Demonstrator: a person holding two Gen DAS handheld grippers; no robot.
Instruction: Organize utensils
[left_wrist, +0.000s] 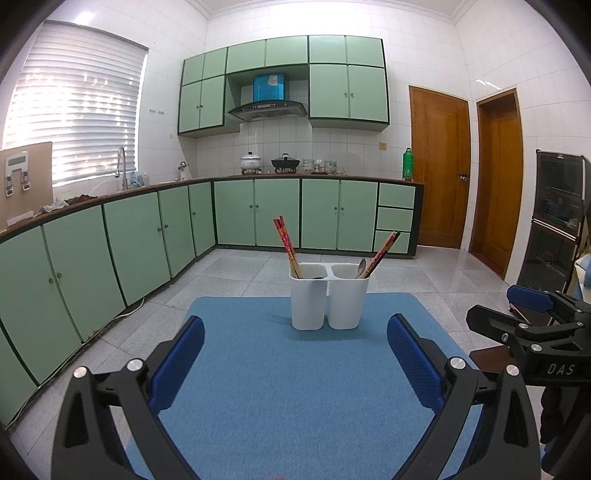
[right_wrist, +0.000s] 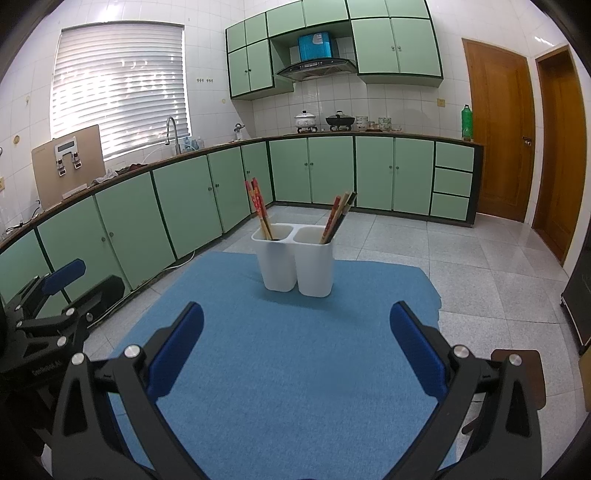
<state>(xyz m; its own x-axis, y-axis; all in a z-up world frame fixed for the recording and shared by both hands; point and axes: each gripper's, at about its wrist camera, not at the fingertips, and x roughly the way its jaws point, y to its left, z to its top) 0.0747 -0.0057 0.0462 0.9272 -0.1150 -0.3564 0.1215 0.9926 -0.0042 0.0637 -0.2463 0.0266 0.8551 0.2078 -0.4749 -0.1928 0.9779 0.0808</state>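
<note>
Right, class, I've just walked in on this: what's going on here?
A person holds a claw in each hand over a blue mat. Both the left claw and the right claw are open and empty. Ahead stands a white two-compartment holder, with chopsticks in its left compartment, more chopsticks and a spoon in its right. Nothing is being gripped.

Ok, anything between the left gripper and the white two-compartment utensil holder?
Nothing: only bare blue mat between the left gripper and the white holder, seen in the left wrist view.
</note>
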